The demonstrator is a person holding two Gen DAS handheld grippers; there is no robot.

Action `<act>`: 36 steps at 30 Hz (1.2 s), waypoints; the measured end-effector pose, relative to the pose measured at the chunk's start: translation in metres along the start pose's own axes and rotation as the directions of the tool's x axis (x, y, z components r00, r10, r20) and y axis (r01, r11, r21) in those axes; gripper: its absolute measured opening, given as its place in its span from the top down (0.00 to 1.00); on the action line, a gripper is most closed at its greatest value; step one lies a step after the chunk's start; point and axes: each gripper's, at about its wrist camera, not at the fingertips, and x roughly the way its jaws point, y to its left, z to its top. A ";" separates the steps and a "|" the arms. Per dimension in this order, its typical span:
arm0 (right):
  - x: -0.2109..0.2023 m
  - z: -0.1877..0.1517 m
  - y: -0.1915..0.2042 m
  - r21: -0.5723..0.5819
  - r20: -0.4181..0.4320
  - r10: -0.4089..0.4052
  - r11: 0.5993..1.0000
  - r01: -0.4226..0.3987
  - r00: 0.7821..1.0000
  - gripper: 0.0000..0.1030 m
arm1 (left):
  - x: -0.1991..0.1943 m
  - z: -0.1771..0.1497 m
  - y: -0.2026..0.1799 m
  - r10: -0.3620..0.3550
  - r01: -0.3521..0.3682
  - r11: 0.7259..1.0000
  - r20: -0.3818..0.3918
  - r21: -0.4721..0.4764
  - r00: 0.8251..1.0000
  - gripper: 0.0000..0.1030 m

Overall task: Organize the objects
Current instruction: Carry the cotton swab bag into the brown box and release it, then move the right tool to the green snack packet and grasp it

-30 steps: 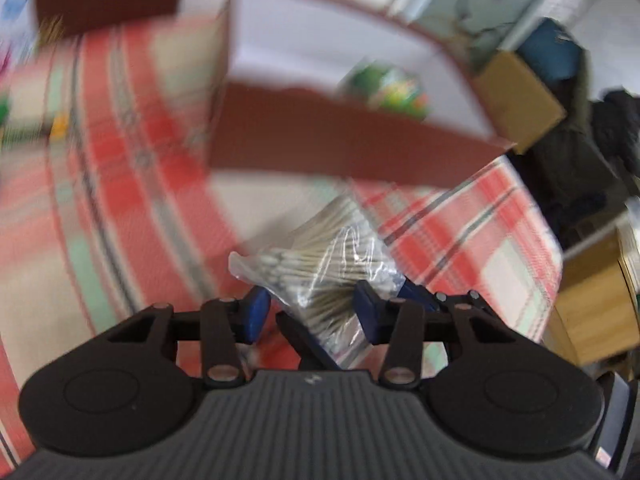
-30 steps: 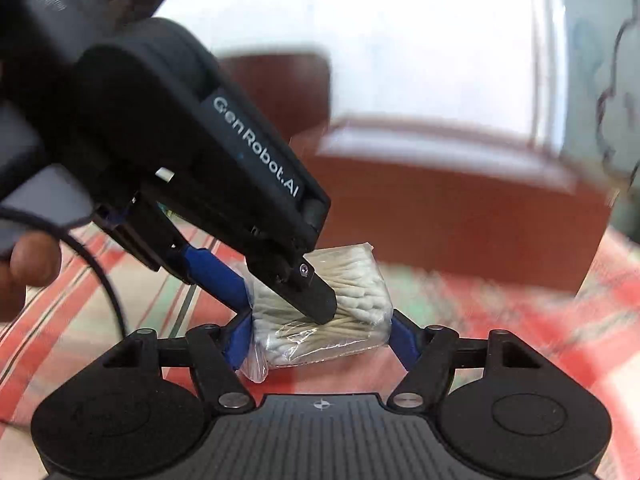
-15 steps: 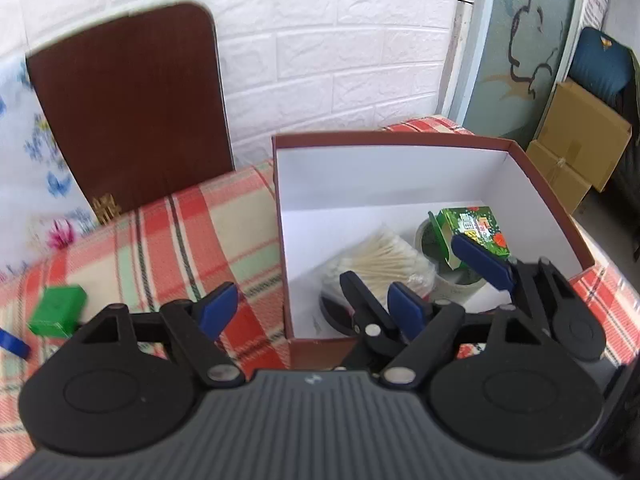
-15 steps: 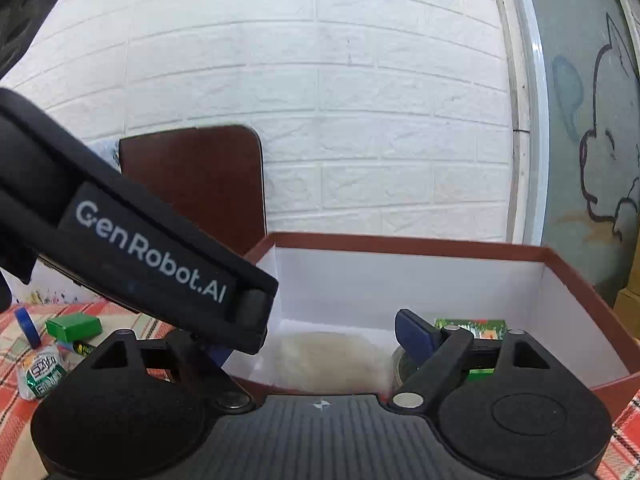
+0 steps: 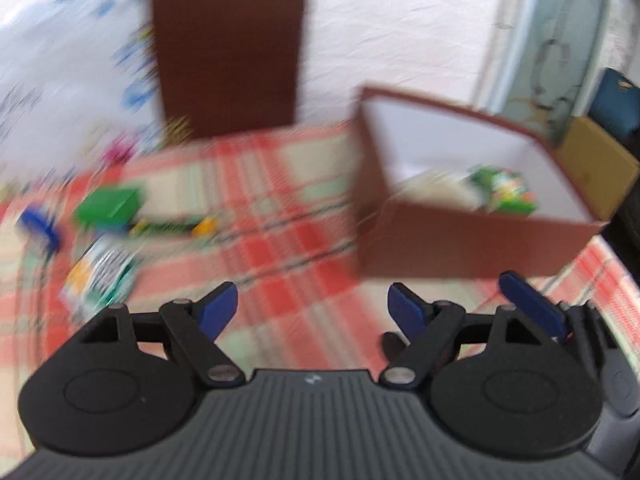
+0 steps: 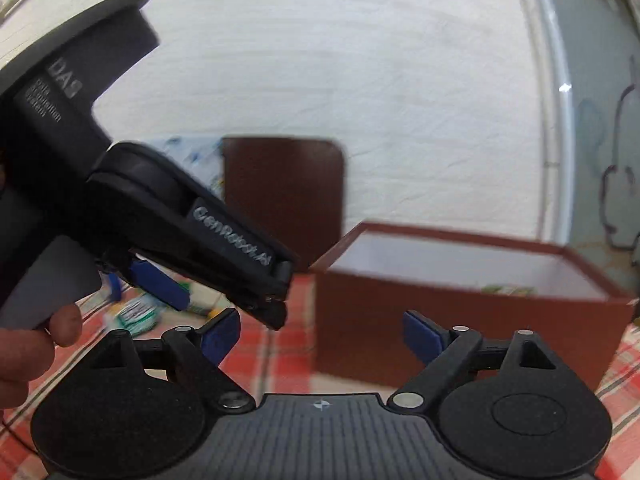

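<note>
Left gripper (image 5: 312, 307): blue pads spread wide with nothing between them, hanging over bare plaid tablecloth (image 5: 288, 248); a second ago it clamped the cotton swab bag.
Right gripper (image 6: 320, 330): jaws apart and empty too, just right of the left one, facing the box's near corner.
Open room: a clear stretch of cloth lies between the pads and the box; both tools have backed out of the box since half a second ago.
Loose items, left: a blurred snack packet (image 5: 102, 274), a green box (image 5: 108, 206), a green-and-yellow marker (image 5: 172, 226) lying left-to-right, something blue (image 5: 38, 226) at the edge.
Brown box (image 5: 460, 246): open-topped, turned corner-on, right of centre on the table.
Cotton swab bag (image 5: 436, 188): now inside the box against its near left wall, too blurred to tell its long axis, beside a green packet (image 5: 506, 192).
Behind: a dark brown chair back (image 5: 226, 52) against the white brick wall (image 6: 340, 60).
</note>
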 end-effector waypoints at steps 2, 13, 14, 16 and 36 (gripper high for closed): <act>0.008 -0.004 0.007 0.000 -0.064 0.080 0.997 -0.080 0.995 0.17 | -0.003 -0.013 0.026 0.031 -0.032 0.998 -0.020 -0.053 0.999 0.19; 0.046 -0.013 0.076 -0.040 -0.243 0.209 0.973 -0.225 0.947 0.23 | -0.021 -0.076 0.177 0.427 -0.422 0.875 -0.033 -0.239 0.904 0.17; 0.052 -0.014 0.082 -0.043 -0.253 0.229 0.968 -0.248 0.940 0.23 | -0.021 -0.086 0.189 0.438 -0.425 0.871 -0.001 -0.248 0.899 0.02; 0.068 -0.012 0.097 -0.058 -0.274 0.267 0.954 -0.294 0.924 0.25 | -0.025 -0.099 0.205 0.428 -0.396 0.873 0.055 -0.286 0.902 0.00; 0.127 -0.004 0.135 -0.107 -0.353 0.301 0.928 -0.358 0.886 0.54 | -0.020 -0.098 0.206 0.453 -0.415 0.862 0.078 -0.291 0.888 0.00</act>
